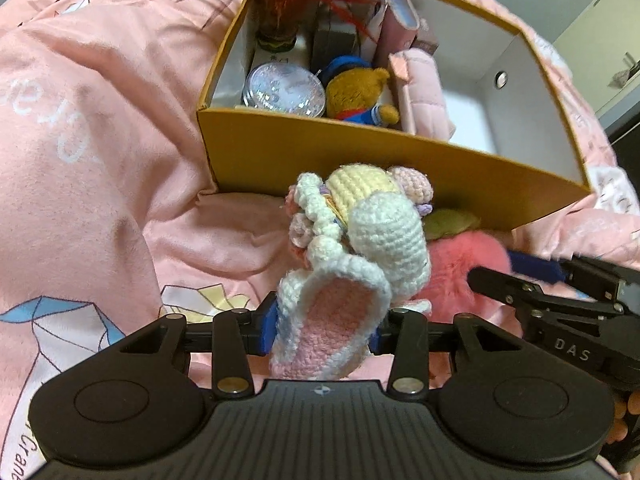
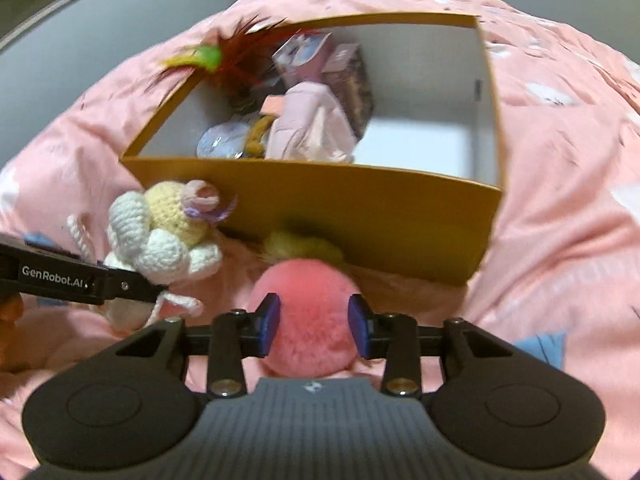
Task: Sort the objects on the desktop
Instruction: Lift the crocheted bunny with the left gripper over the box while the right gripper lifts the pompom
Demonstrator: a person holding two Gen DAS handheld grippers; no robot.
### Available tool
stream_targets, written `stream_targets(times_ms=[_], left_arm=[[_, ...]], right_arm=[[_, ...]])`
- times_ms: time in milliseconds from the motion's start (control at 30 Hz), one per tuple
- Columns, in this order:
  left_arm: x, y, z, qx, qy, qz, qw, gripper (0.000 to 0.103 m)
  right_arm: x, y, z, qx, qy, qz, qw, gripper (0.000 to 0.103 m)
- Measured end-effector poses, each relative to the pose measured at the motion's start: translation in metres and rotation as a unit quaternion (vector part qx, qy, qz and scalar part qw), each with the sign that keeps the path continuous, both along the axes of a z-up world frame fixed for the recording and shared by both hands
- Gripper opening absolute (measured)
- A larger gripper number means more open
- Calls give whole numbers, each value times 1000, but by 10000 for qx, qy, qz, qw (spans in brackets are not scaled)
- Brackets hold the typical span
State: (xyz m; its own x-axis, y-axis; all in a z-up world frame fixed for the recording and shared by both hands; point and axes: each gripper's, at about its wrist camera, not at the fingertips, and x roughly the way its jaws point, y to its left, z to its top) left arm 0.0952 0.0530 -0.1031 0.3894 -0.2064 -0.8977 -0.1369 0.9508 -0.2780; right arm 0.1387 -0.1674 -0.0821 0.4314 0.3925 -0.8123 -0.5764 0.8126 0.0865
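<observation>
My left gripper [image 1: 322,330] is shut on a white, pink and yellow crochet doll [image 1: 360,248], holding it by a pink-lined ear in front of the yellow cardboard box [image 1: 360,160]. The doll also shows in the right wrist view [image 2: 168,236], with the left gripper's finger [image 2: 80,280] beside it. My right gripper [image 2: 314,324] has its blue pads on both sides of a fluffy pink ball [image 2: 308,320] with a green leaf [image 2: 300,248], lying on the pink bedding against the box [image 2: 360,216]. The pink ball [image 1: 460,268] and right gripper [image 1: 532,284] show in the left wrist view.
The box holds a feather shuttlecock [image 1: 280,4], a clear round case [image 1: 284,90], a brown plush bear [image 1: 360,92], a pink padded pouch [image 1: 424,92] and small packages [image 2: 344,72]. Its right half shows bare white floor [image 2: 424,148]. Pink printed bedding [image 1: 100,160] surrounds everything.
</observation>
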Motion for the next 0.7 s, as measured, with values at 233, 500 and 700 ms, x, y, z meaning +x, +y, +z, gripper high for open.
stream_targets(times_ms=[233,500,700], left_arm=[[5,-1,-8,136,188,14,9997,48],[7,-3,-13,153,280,14,9995,48],[5,-5,-12,181,268,14,9995,48]], right_arm=[[4,29,-30,-554,-114,486,9972,53],[10,33,-53,-699,-122,558,9959,52],[7,39,-64,-983,-342,689,9922,50]])
